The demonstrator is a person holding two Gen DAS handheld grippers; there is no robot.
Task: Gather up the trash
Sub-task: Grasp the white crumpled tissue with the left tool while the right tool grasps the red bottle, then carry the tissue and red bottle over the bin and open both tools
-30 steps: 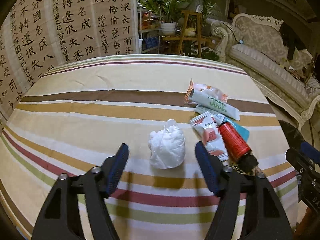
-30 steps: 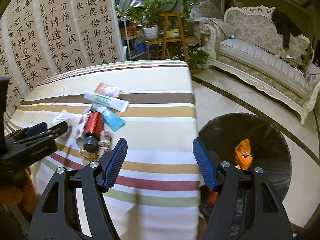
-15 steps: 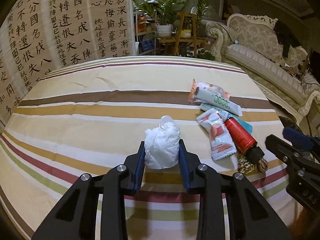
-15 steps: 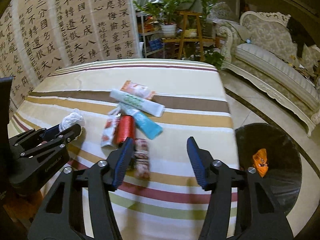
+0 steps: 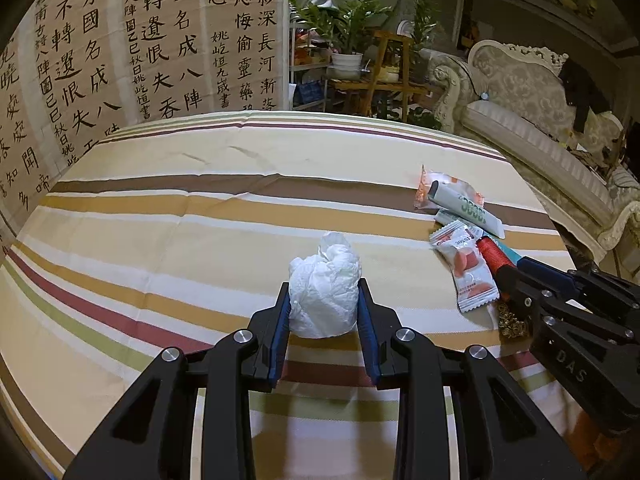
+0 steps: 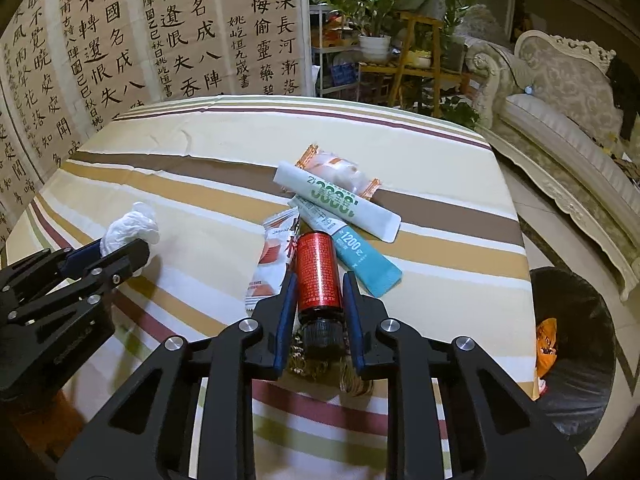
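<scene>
My left gripper (image 5: 323, 300) is shut on a crumpled white tissue ball (image 5: 325, 292), held just above the striped tablecloth (image 5: 200, 216); it also shows in the right wrist view (image 6: 130, 227). My right gripper (image 6: 319, 294) is shut on a small red bottle (image 6: 319, 276) with a black cap, lying among the trash pile. The pile holds a white and green tube (image 6: 340, 200), a teal tube (image 6: 368, 260), an orange snack wrapper (image 6: 334, 168) and a white and red sachet (image 6: 272, 260). A brown crumpled wrapper (image 6: 352, 380) lies under the right gripper.
A black-lined trash bin (image 6: 572, 340) with an orange wrapper (image 6: 546, 340) inside stands on the floor right of the table. A sofa (image 6: 560, 120) and plant stand (image 6: 416, 68) are behind. A calligraphy screen (image 6: 120, 40) borders the table's far left.
The left gripper has closed on the tissue ball. The right gripper has swung left from beside the bin onto the pile and closed on the red bottle.
</scene>
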